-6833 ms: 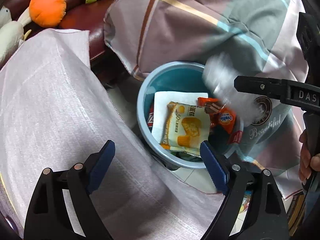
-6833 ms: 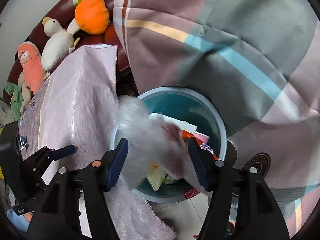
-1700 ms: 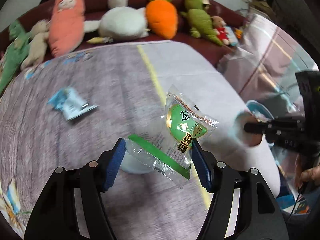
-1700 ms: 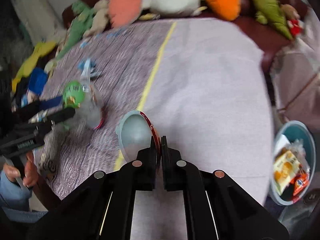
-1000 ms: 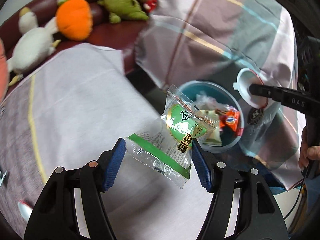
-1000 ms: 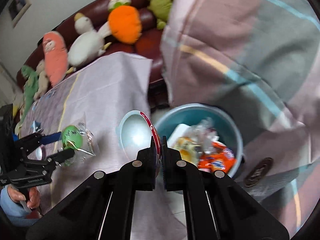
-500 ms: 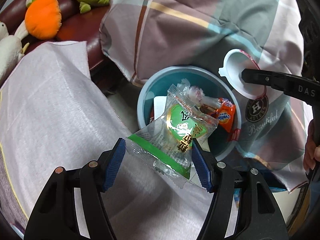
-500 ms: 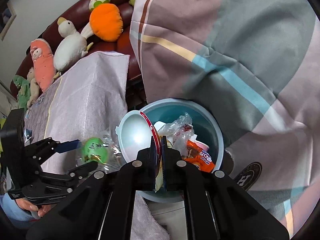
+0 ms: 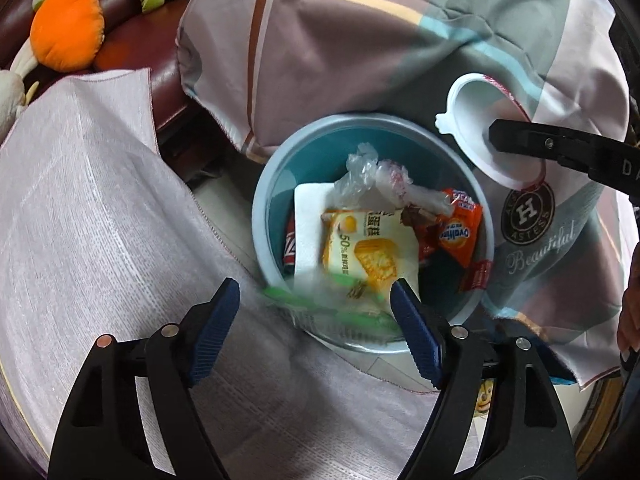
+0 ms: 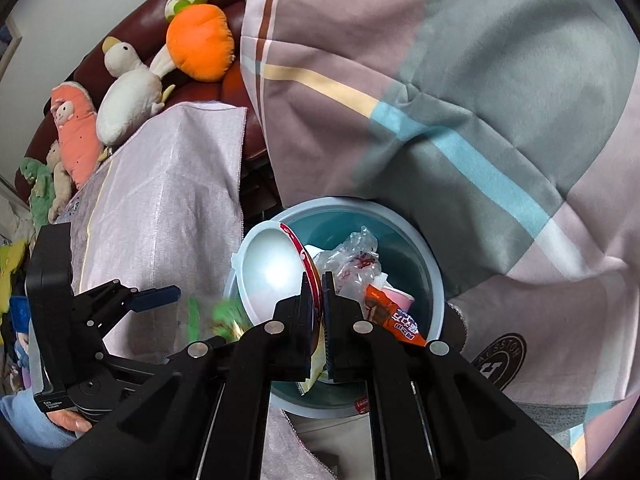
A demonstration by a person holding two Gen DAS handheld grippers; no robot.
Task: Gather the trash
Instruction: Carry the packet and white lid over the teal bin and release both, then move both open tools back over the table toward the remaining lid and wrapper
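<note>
Left wrist view shows the left gripper [image 9: 314, 306] with jaws just opening, its green wrapper [image 9: 320, 304] dropping at the bin [image 9: 262, 216] near rim. Right gripper [image 10: 318, 312] stays clenched on the white lid [image 10: 268, 276]; it likely should release next over the bin.

Your counter [image 9: 100, 208] is covered by a pale woven cloth [image 10: 168, 200] that hangs over its edge. Beside it, your blue bin [image 9: 264, 216] stands on the tiled floor [image 9: 224, 216], between the counter and a plaid sheet [image 9: 360, 40]. Behind, plush toys [image 10: 132, 92] lie along the dark red sofa [image 9: 132, 44].
</note>
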